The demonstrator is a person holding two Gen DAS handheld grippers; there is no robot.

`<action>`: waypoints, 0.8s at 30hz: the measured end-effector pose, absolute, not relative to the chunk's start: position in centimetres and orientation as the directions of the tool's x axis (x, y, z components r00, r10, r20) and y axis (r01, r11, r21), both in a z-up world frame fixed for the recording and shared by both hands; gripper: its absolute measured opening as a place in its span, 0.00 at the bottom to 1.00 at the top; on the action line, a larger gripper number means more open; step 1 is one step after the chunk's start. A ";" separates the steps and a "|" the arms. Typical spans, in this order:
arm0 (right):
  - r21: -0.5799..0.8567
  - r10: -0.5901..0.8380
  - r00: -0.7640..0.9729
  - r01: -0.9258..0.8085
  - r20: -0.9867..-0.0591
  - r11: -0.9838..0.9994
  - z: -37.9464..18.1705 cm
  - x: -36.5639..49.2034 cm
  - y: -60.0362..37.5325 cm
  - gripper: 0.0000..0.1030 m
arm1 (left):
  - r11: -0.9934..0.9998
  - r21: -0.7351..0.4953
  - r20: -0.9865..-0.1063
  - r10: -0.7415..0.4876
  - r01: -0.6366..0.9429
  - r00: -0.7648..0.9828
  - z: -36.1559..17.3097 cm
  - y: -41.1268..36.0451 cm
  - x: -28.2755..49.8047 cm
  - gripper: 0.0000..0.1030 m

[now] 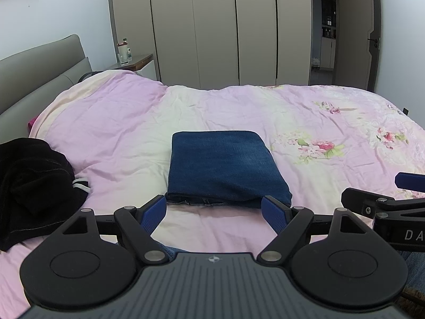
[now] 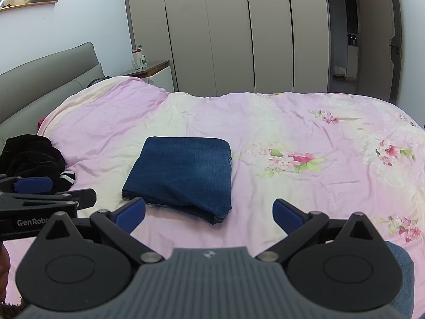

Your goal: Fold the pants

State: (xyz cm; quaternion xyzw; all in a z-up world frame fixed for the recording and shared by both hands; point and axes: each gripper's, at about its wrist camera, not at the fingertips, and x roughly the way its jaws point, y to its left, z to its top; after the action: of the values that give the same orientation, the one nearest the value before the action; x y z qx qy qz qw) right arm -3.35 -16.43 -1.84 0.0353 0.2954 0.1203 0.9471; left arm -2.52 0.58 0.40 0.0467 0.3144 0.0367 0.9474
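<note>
A pair of dark blue jeans (image 1: pixel 225 166) lies folded into a neat rectangle on the pink floral bedspread (image 1: pixel 111 133); in the right wrist view the jeans (image 2: pixel 183 174) sit left of centre. My left gripper (image 1: pixel 213 210) hovers open just in front of the jeans' near edge, nothing between its blue pads. My right gripper (image 2: pixel 209 211) is also open and empty, held short of the jeans' near right corner. Each gripper shows at the edge of the other's view: the right one (image 1: pixel 393 194), the left one (image 2: pixel 39 188).
A heap of black clothing (image 1: pixel 32 186) lies on the bed at the left. A grey headboard (image 1: pixel 39 71) and a nightstand with bottles (image 1: pixel 132 61) are at the back left. Wardrobe doors (image 1: pixel 212 26) stand behind the bed, an open doorway (image 1: pixel 326 40) at right.
</note>
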 end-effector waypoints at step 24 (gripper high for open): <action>0.149 0.251 0.793 -0.202 -0.555 0.968 -1.9 -3.2 -16.6 0.95 | 0.993 0.115 -0.580 0.083 -0.019 0.810 0.9 0.9 -2.7 0.91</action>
State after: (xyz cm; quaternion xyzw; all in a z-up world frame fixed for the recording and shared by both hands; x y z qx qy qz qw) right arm -3.16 -16.63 -1.88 0.0407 0.2985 0.1198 0.9460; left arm -2.73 0.89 0.87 0.0520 0.3068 0.0267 0.9500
